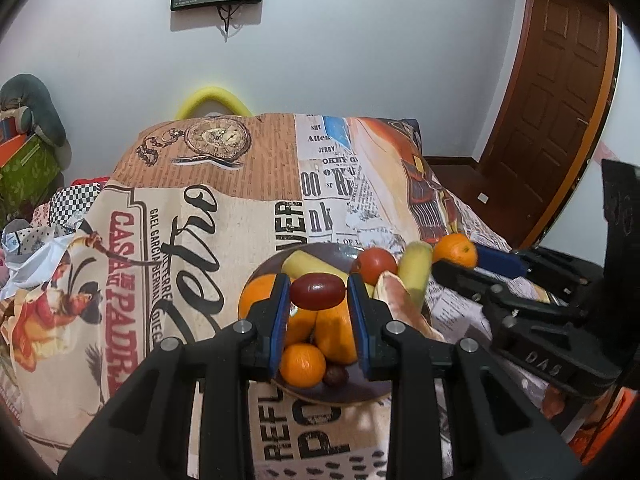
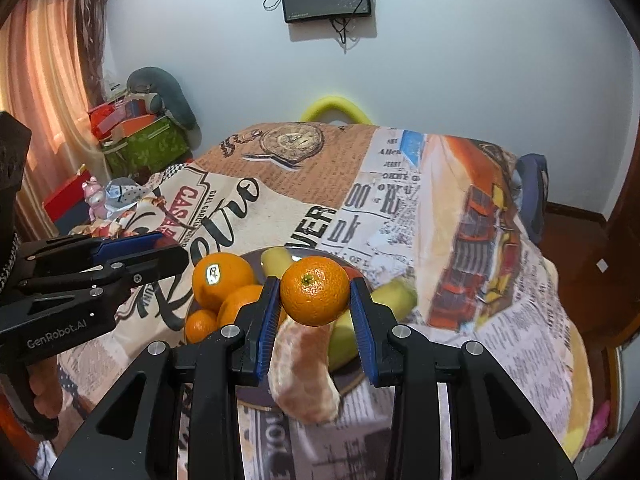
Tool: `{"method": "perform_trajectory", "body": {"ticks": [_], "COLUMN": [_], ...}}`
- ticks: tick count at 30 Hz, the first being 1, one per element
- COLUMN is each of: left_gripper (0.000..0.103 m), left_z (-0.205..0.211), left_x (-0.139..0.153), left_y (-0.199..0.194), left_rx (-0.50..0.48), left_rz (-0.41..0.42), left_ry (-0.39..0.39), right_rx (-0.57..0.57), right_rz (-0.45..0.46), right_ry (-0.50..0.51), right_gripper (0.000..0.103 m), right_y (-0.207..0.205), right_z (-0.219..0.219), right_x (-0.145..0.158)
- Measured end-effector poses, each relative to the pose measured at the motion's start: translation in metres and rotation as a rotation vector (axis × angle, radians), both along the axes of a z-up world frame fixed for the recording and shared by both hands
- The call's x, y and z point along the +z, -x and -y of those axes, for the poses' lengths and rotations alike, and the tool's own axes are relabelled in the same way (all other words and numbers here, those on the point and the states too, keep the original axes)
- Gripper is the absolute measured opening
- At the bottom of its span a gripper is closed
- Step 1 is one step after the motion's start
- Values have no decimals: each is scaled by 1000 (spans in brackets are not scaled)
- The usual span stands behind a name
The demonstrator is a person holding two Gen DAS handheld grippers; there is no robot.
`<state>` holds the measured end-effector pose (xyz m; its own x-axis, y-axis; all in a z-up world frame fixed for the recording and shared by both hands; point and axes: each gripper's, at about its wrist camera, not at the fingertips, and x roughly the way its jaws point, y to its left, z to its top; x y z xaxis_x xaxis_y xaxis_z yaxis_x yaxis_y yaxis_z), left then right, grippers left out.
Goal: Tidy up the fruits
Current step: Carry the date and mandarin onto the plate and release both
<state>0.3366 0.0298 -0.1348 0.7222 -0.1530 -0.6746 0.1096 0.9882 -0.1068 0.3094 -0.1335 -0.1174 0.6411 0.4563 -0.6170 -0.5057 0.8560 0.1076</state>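
Note:
My left gripper (image 1: 318,291) is shut on a dark red oval fruit (image 1: 317,291) and holds it above a dark plate (image 1: 336,394) piled with oranges (image 1: 302,364), yellow-green fruit (image 1: 308,266), a red fruit (image 1: 376,265) and a peeled citrus segment (image 1: 404,304). My right gripper (image 2: 315,297) is shut on a small orange mandarin (image 2: 315,296) above the plate's right side (image 2: 352,376). The peeled segment (image 2: 304,372) lies under it. A stickered orange (image 2: 220,280) sits at the plate's left. Each gripper shows in the other's view, the right one (image 1: 472,264) and the left one (image 2: 160,248).
The plate stands on a table under a printed cloth (image 1: 180,220) with a pocket-watch picture (image 2: 292,142). A yellow chair back (image 1: 212,100) rises behind the table. Boxes and a grey cushion (image 2: 160,92) are stacked at the left wall, a wooden door (image 1: 560,100) at the right.

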Motion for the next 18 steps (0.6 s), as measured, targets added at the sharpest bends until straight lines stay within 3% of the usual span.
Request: {"method": "perform_trajectory", "body": {"ticks": [18], "left_gripper": [29], "left_z": [-8], "left_x": [-31], "left_y": [-45], "left_rx": [21], "left_rz": [-60], "left_ry": [50], "right_rx": [53], "right_rz": [-83], "right_ry": [54], "right_gripper": [32], "right_y": [-33], "right_z": [-31], "right_x": [-34]}}
